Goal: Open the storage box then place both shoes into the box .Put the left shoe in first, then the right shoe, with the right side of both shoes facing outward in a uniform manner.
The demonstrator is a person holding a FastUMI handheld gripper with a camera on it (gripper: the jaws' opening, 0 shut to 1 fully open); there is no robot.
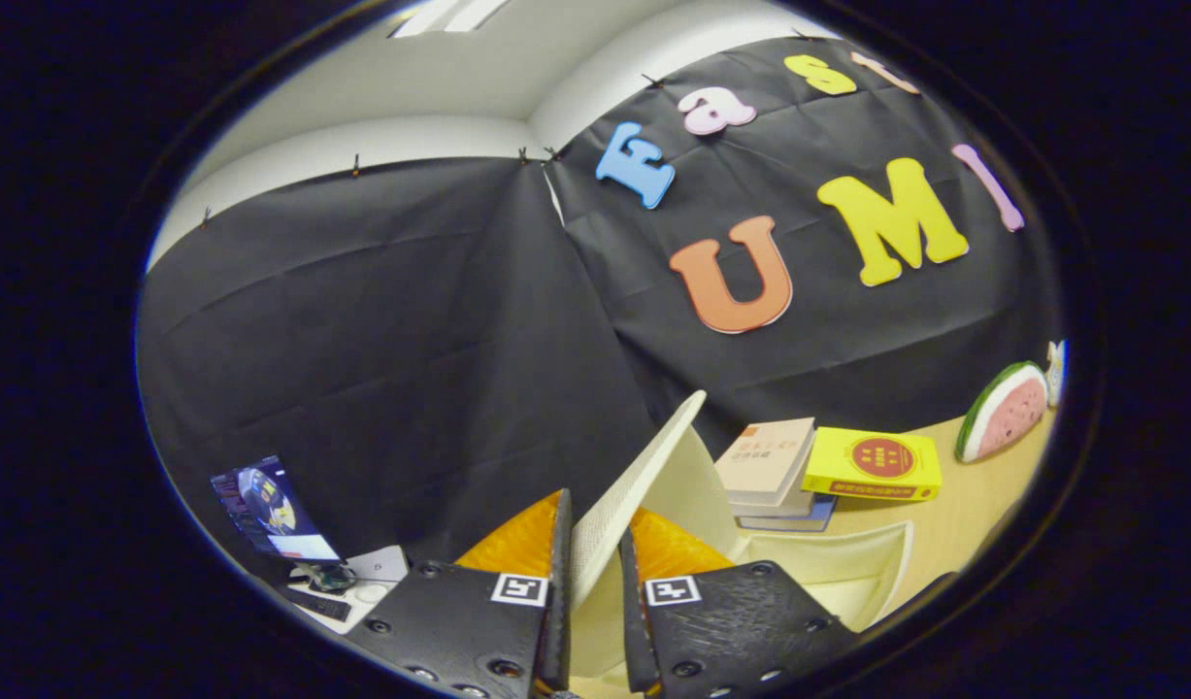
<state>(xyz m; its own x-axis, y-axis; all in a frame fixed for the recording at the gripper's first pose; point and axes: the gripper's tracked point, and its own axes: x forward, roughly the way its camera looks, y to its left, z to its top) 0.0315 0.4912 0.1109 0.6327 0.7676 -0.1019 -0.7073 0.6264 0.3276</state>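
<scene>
I've got the lid (634,485) of the storage box (838,568) between my fingers, a thin cream panel with a fine mesh-like texture on its face, and it rises from the fingers up and to the right, its long edge running diagonally toward the booth wall. The hand-held gripper (591,553) is closed in on that lid, both black fingers bearing on it from either side, orange plastic showing behind them. The box itself sits just ahead and to the right of the fingers, pale cream, smooth-walled, its open mouth showing a rounded rim on the tan worktop (974,495). By my reading the lid is about half raised, so the opening step is under way and the panel needs to swing further back along that same diagonal before any shoe goes in. I can't spot the shoes from here. Beyond the box lies a stack of books (765,466), with a glossy yellow book (872,466) beside it, and a watermelon slice ornament (1005,410) stands further right. Off to the left of my fingers, a small lit screen (270,510) leans above some white papers.
</scene>
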